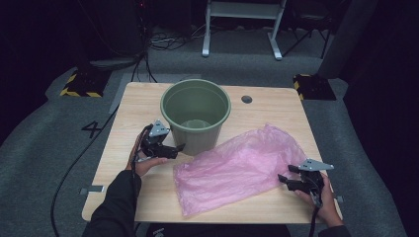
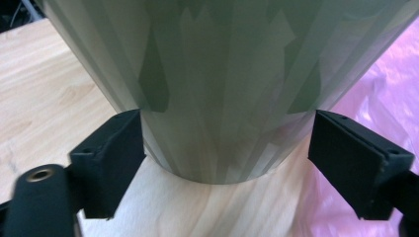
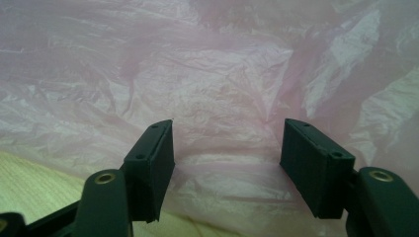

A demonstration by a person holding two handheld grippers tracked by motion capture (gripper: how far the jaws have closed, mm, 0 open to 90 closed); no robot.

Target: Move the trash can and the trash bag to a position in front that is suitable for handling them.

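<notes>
the left gripper [image 1: 179, 147] sits at the table's [image 1: 143, 103] nine o'clock side, jaws spread wide on either side of the green bucket's [image 1: 195, 114] base, holding nothing; whether a pad touches the wall i cannot tell. the bucket stands upright toward twelve o'clock. the pink plastic bag [image 1: 237, 168] lies flat from centre to four o'clock, its edge against the bucket. the right gripper [image 1: 281, 179], at four o'clock, points at the bag's edge, jaws wide, gripping nothing.

Bucket [image 1: 195, 116] blocking L tool [image 1: 179, 147]
</notes>
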